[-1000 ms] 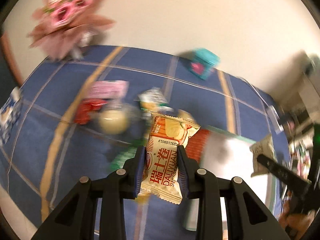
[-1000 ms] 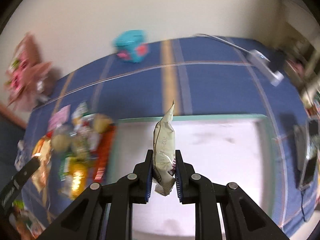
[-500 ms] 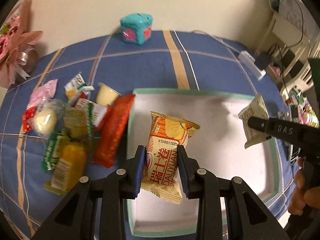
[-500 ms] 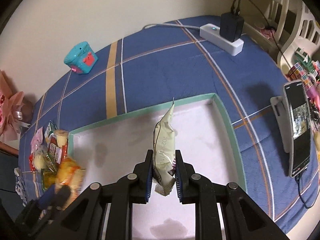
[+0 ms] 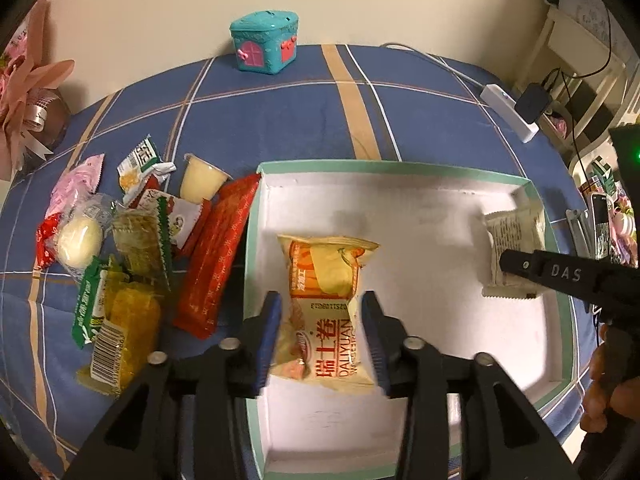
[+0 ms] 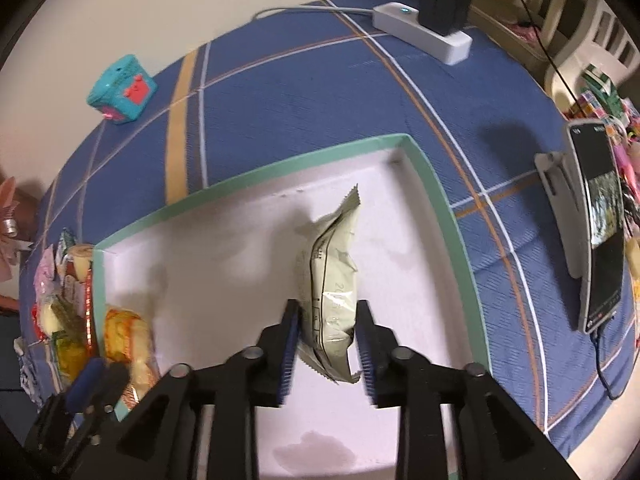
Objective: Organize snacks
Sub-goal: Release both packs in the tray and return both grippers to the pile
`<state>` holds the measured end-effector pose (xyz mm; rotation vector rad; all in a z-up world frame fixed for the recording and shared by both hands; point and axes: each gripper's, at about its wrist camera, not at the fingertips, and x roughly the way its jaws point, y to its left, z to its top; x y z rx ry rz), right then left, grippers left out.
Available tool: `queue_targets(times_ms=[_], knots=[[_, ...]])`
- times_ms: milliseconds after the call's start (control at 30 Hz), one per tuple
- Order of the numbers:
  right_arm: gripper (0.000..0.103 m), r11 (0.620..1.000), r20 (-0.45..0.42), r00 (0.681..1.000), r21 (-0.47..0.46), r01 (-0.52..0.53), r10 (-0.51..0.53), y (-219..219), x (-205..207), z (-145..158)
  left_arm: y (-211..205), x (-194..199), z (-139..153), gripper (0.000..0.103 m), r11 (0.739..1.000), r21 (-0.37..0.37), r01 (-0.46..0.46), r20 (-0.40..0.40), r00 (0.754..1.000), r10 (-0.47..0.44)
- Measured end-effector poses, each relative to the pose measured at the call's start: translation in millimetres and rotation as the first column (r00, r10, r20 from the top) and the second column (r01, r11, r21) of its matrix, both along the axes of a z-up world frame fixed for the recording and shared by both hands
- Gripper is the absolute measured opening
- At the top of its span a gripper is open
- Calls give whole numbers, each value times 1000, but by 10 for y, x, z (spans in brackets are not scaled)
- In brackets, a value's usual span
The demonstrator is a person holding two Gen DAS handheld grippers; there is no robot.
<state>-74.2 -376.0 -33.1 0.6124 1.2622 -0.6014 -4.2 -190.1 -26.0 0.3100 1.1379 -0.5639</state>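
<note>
A white tray with a teal rim (image 5: 384, 166) (image 6: 280, 168) lies on the blue checked cloth. An orange snack packet (image 5: 328, 300) rests on its floor near the left wall. My left gripper (image 5: 322, 336) straddles it, jaws opening, with a thin gap at each pad. A pale beige packet (image 6: 328, 280) stands on edge near the tray's right wall, between the opening jaws of my right gripper (image 6: 328, 344); its pads are clear of the wrapper. The left wrist view shows that beige packet (image 5: 514, 240) behind a right finger (image 5: 520, 264).
A pile of several snack packets (image 5: 140, 240), a long red packet (image 5: 216, 256) and a jelly cup (image 5: 200, 178) lie left of the tray. A teal toy house (image 5: 264, 46) and power strip (image 6: 420, 36) sit at the back. A phone on a stand (image 6: 600, 232) is right of the tray.
Both grippers swung over the tray and sank toward its floor. Both pairs of jaws have spread, and the orange and beige packets are no longer pinched.
</note>
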Motion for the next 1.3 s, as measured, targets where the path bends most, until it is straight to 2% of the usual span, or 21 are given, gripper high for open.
queue_targets(times_ms=[67,167,433,567,667,733,833,933,1167,1300], knots=[[65,1000,-25,1000,-18,7,-8,-21,-22,-5,4,-1,19,53,1000,2,0,2,1000,0],[68,999,-37,999,-32,10,-11,-44,-44,15,27,17,42,59,1000,0,-9,1,1000,9],[103,996,-34,999,-85,-20,17,42,23,95,268,184,120,90,992,25,-125,44,991,124],[103,992,-32,999,-118,-39,36,122,75,149,461,352,104,94,976,56,-212,64,976,208],[103,991,-27,999,-125,-44,41,185,103,180,666,480,79,95,960,57,-274,47,961,272],[103,990,-31,998,-129,-52,48,243,123,210,794,529,68,103,951,55,-305,38,952,303],[103,991,-19,998,-115,-68,67,339,185,247,1033,636,48,103,931,73,-358,29,934,357],[103,990,-1,996,-105,-90,91,456,274,288,1323,767,44,103,902,75,-425,15,905,425],[103,987,73,986,-65,-145,150,832,544,406,2036,988,118,103,816,66,-574,35,819,573],[103,978,102,974,-68,-197,203,1134,703,483,2299,1062,140,103,782,46,-622,27,783,621]])
